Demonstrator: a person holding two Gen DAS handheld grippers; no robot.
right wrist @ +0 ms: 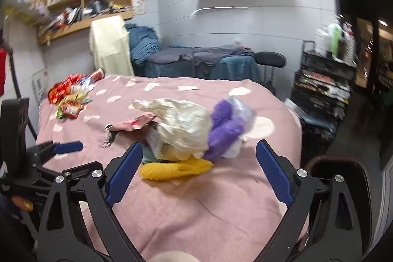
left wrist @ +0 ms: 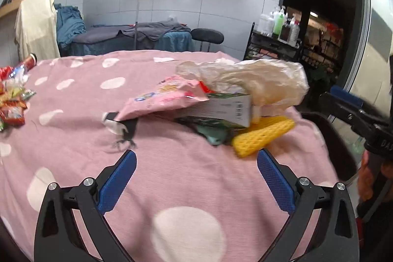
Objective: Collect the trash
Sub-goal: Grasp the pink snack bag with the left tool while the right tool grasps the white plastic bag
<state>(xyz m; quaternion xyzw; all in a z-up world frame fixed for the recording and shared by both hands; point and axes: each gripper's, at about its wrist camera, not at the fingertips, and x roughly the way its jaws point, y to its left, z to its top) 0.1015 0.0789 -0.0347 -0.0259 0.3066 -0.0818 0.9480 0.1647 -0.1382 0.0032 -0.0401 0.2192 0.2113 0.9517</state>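
Note:
A heap of trash lies on the pink dotted cloth (left wrist: 186, 178): a crumpled white plastic bag (left wrist: 265, 82), a pink wrapper (left wrist: 167, 100), a white-green carton (left wrist: 228, 109), a teal scrap (left wrist: 216, 135) and yellow foam netting (left wrist: 262, 136). The right wrist view shows the white bag (right wrist: 184, 124), the yellow netting (right wrist: 176, 170) and purple foam netting (right wrist: 224, 131). My left gripper (left wrist: 196, 158) is open and empty just short of the heap. My right gripper (right wrist: 199, 151) is open and empty, with the yellow netting between its fingers' line. A black-white scrap (left wrist: 120, 127) lies left of the heap.
More snack wrappers (left wrist: 12, 104) and a red can (left wrist: 30, 60) lie at the table's far left; they also show in the right wrist view (right wrist: 70, 100). A dark bin rim (right wrist: 339, 166) is beside the table's right edge. A massage bed (left wrist: 137, 38) and a bottle cart (left wrist: 277, 41) stand behind.

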